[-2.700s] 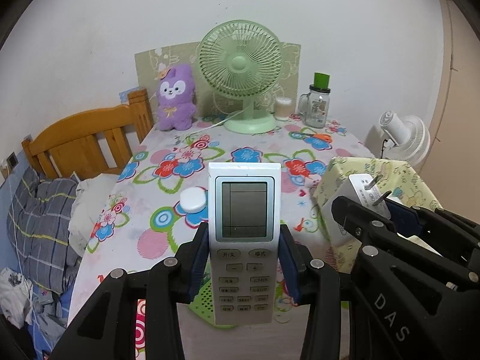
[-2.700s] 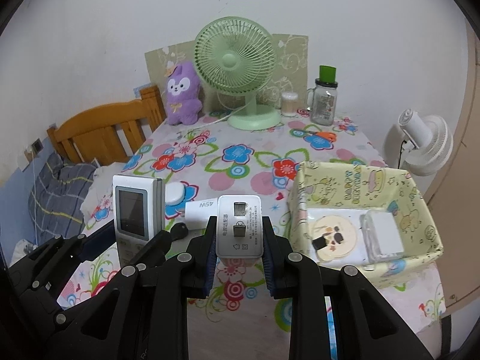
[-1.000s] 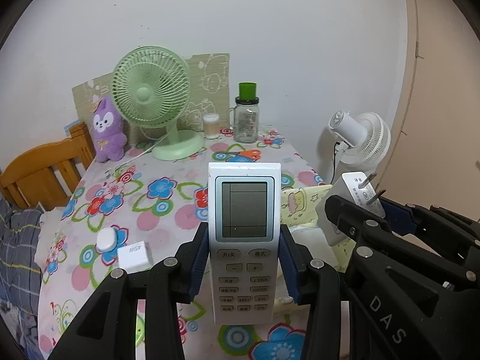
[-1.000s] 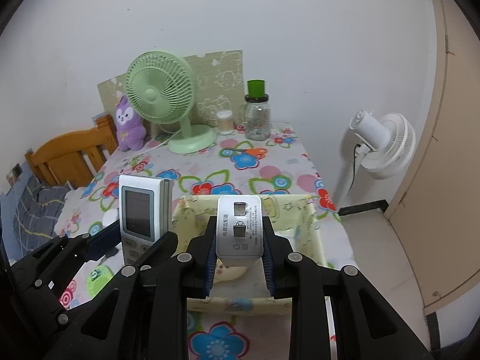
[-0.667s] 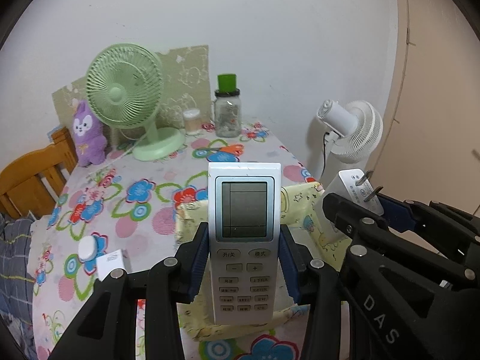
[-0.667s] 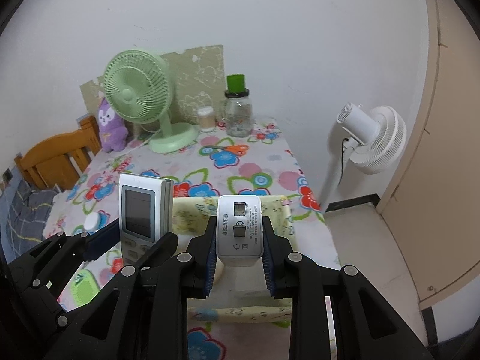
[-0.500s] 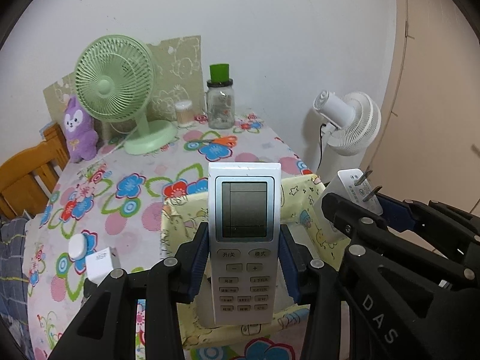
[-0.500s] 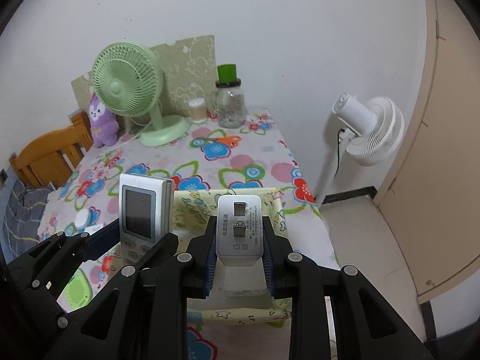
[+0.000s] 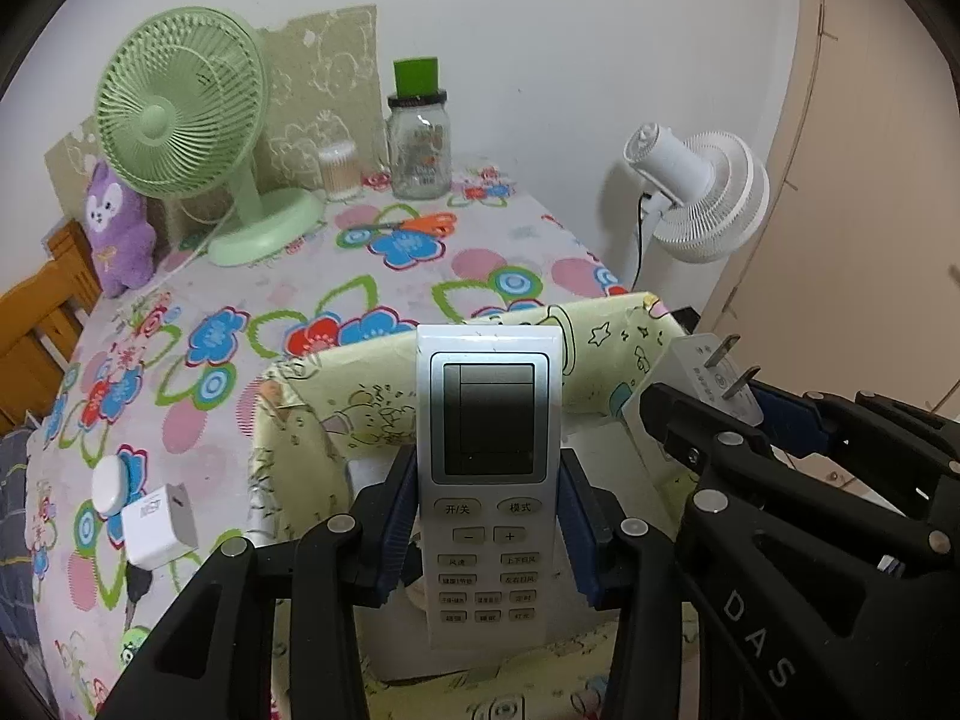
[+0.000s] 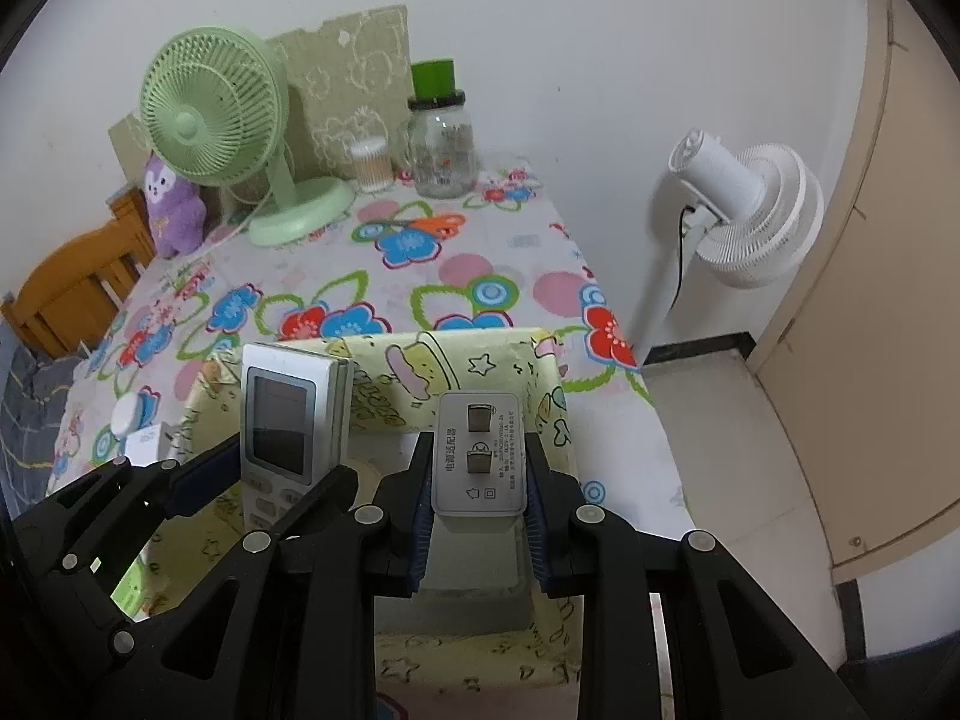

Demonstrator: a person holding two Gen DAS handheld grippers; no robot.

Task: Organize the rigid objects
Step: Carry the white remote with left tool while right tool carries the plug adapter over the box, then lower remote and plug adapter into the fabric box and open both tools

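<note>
both my grippers have swung over the yellow fabric box (image 9: 606, 324) at the table's near right corner since a second ago. left gripper (image 9: 489, 531) clamps the white remote (image 9: 489, 468) upright above the box; right gripper (image 10: 479, 519) clamps the power adapter (image 10: 479, 459), closed tight. only the left view shows the adapter's prongs and "das" on the gripper; only the right shows the adapter's label face, "电源适配器".
</note>
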